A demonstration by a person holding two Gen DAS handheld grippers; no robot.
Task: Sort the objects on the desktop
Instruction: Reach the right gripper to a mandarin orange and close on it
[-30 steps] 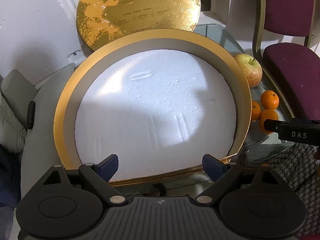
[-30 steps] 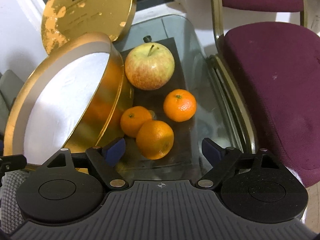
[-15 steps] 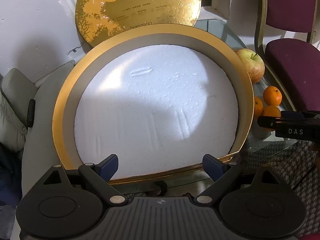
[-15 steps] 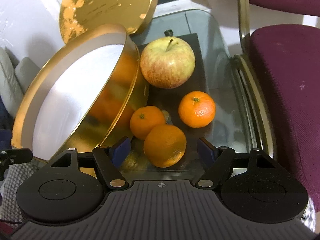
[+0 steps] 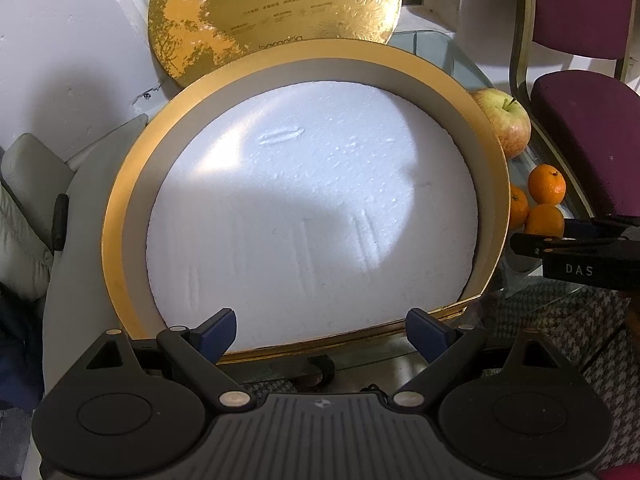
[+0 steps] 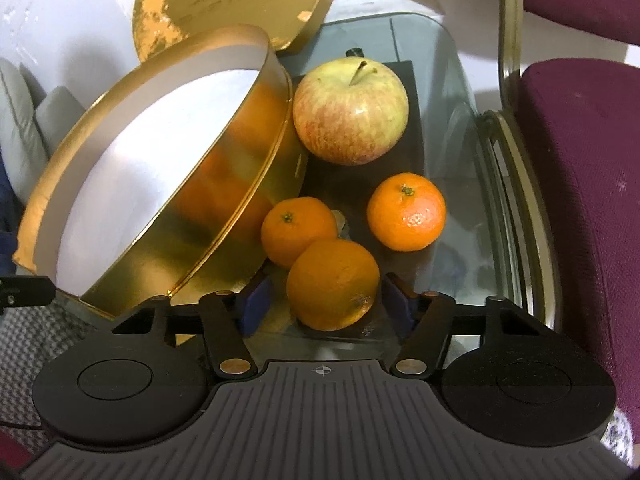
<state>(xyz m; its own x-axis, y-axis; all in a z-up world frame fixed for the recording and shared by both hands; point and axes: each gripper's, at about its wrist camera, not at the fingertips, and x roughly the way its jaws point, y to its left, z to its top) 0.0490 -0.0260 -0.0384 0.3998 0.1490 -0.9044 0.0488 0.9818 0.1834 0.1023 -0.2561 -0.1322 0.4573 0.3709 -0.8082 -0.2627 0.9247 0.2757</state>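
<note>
A round gold box point(image 5: 120, 208) with a white foam floor point(image 5: 312, 216) stands tilted on the glass table, its opening facing my left gripper point(image 5: 320, 332). That gripper's jaws stand wide apart and open, and the box's near rim runs across between the blue pads. Whether the rim rests on the fingers I cannot tell. Right of the box lie an apple point(image 6: 350, 112) and three oranges. My right gripper point(image 6: 326, 304) has just been closing around the nearest orange point(image 6: 332, 280). Narrow gaps still show between that orange and both pads.
The gold lid point(image 5: 276, 16) leans on the white wall behind the box. Two more oranges point(image 6: 298, 228) point(image 6: 406, 210) lie just beyond the nearest one. A purple chair point(image 6: 580, 184) stands against the table's right edge. Grey cushions point(image 5: 28, 184) sit at the left.
The right gripper's jaws have narrowed around the nearest orange, and it has come a little closer to the fruit. The left gripper has kept still.
</note>
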